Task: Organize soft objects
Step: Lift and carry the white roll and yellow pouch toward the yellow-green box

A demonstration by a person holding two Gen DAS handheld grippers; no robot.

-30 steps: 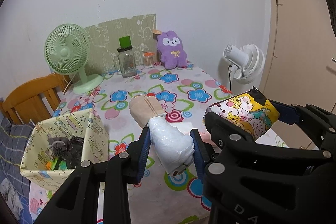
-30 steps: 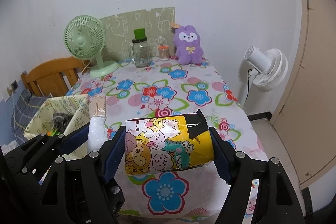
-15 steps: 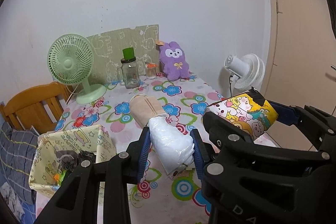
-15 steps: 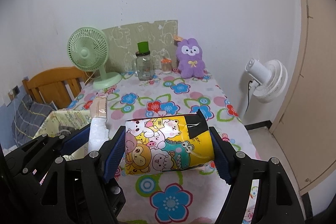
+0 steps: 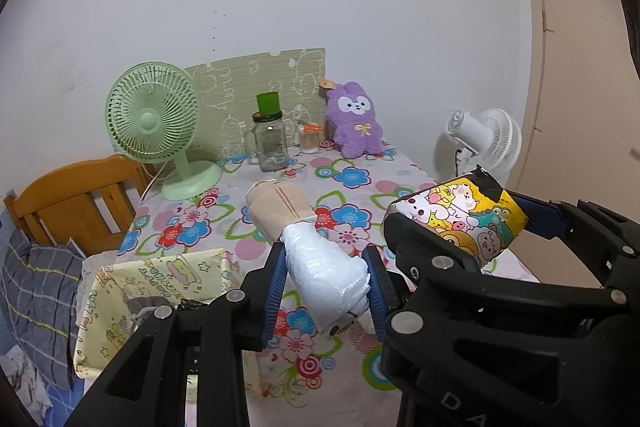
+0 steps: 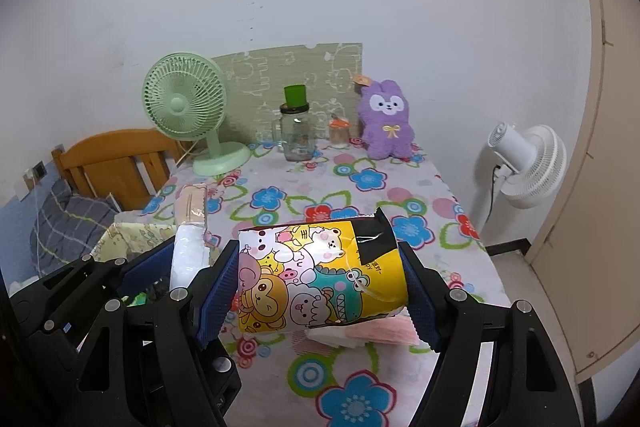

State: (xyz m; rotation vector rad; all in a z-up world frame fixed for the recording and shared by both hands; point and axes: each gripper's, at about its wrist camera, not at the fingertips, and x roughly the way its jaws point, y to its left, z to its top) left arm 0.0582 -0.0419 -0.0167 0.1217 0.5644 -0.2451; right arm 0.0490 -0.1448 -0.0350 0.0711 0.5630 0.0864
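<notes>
My left gripper [image 5: 326,279] is shut on a soft roll [image 5: 320,267] wrapped in white plastic at the near end and beige at the far end [image 5: 278,209]. It hangs above the flowered table [image 5: 352,179]. My right gripper [image 6: 320,283] is shut on a yellow cartoon-print packet [image 6: 320,275], held beside the roll; the packet [image 5: 468,215] also shows at the right of the left wrist view. A purple plush rabbit [image 6: 386,127] sits at the table's far edge. A pale yellow fabric bin [image 5: 156,279] stands at the table's near left.
A green desk fan [image 6: 188,111], a glass jar with a green lid [image 6: 296,131] and a small bottle [image 6: 338,133] stand at the back. A white floor fan [image 6: 528,159] is at the right, a wooden chair [image 6: 116,163] at the left. Pink tissue packs [image 6: 360,335] lie under the packet.
Both grippers have risen and drawn back from the table with their loads still held, so the table and the bin appear lower and farther.
</notes>
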